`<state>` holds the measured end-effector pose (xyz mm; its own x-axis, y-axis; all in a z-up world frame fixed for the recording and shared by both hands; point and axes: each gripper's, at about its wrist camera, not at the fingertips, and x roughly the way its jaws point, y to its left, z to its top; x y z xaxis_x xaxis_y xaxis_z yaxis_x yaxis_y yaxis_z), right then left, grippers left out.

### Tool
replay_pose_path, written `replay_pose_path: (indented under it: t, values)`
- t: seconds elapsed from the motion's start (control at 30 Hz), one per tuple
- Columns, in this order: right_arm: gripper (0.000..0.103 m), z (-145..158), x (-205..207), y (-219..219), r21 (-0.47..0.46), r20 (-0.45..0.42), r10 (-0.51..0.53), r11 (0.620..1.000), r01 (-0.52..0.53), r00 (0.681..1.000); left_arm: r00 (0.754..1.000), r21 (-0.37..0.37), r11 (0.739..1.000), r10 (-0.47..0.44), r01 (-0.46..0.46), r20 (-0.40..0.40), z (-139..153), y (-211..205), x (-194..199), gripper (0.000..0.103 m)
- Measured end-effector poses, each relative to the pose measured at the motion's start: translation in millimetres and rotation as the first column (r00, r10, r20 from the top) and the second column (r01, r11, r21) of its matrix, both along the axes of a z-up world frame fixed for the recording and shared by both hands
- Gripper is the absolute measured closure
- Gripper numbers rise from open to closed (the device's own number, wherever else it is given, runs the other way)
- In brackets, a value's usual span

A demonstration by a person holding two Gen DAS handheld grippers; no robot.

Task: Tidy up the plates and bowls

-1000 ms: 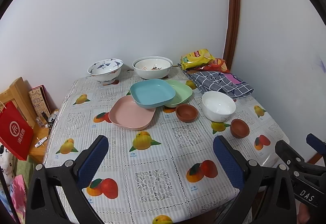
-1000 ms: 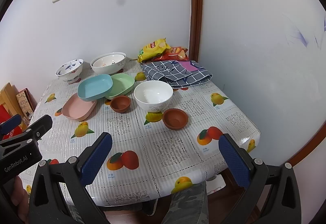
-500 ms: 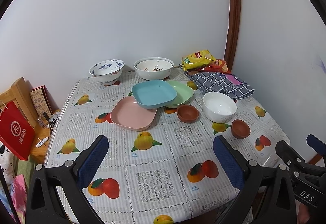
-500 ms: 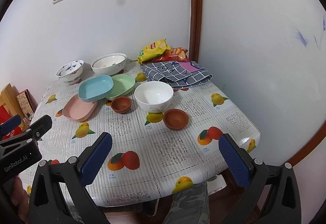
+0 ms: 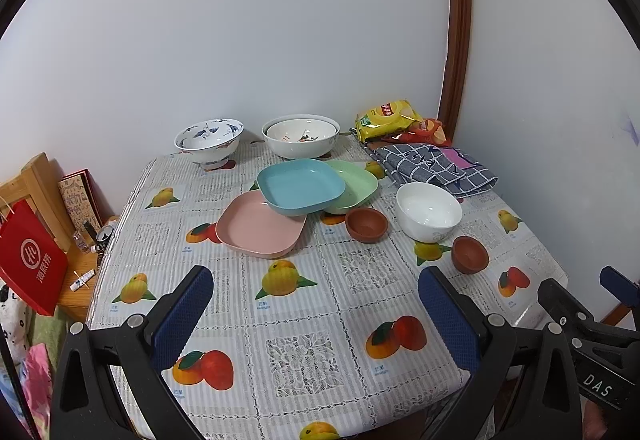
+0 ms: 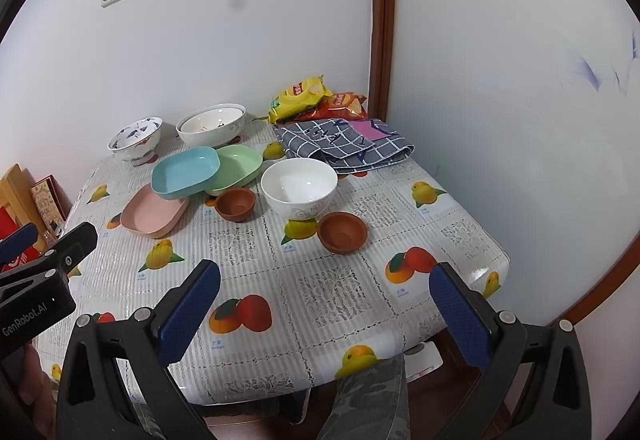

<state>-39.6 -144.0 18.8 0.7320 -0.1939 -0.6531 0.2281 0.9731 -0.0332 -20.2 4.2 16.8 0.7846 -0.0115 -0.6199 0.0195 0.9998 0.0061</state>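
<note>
A blue square plate [image 5: 301, 187] rests tilted across a pink plate [image 5: 260, 227] and a green plate [image 5: 354, 184] mid-table. Two small brown bowls [image 5: 366, 225] [image 5: 470, 254] flank a plain white bowl [image 5: 428, 211]. At the back stand a blue-patterned bowl [image 5: 209, 141] and a large white bowl [image 5: 301, 136]. My left gripper [image 5: 316, 304] hovers open over the table's near edge, holding nothing. My right gripper [image 6: 326, 298] is open too, above the near right corner, well short of the nearer brown bowl [image 6: 343, 232] and the white bowl [image 6: 299, 189].
A checked grey cloth [image 5: 434, 169] and snack bags [image 5: 390, 120] fill the back right corner by the walls. The fruit-print tablecloth [image 5: 304, 360] covers the table. A red paper bag [image 5: 30, 268] and a low wooden stand [image 5: 78, 268] sit left of the table. A person's camouflage trouser leg [image 6: 368, 396] shows below.
Both views have shifted slightly, the dishes sitting a touch lower in frame. Nothing on the table has moved and both grippers stay open.
</note>
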Motion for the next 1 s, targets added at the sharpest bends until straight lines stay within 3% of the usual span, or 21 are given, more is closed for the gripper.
replay_pose_path:
  t: [0.53, 1.0]
  values:
    - [0.000, 6, 2, 2, 0.016, 0.022, 0.003, 1.000, -0.003, 1.000, 1.000, -0.003, 1.000, -0.008, 0.008, -0.007, -1, -6, 8, 0.000]
    - [0.001, -6, 37, -9, 0.053, 0.038, -0.021, 0.998, 0.019, 0.999, 0.998, 0.001, 1.000, -0.026, 0.026, -0.055, -15, -2, 59, 0.001]
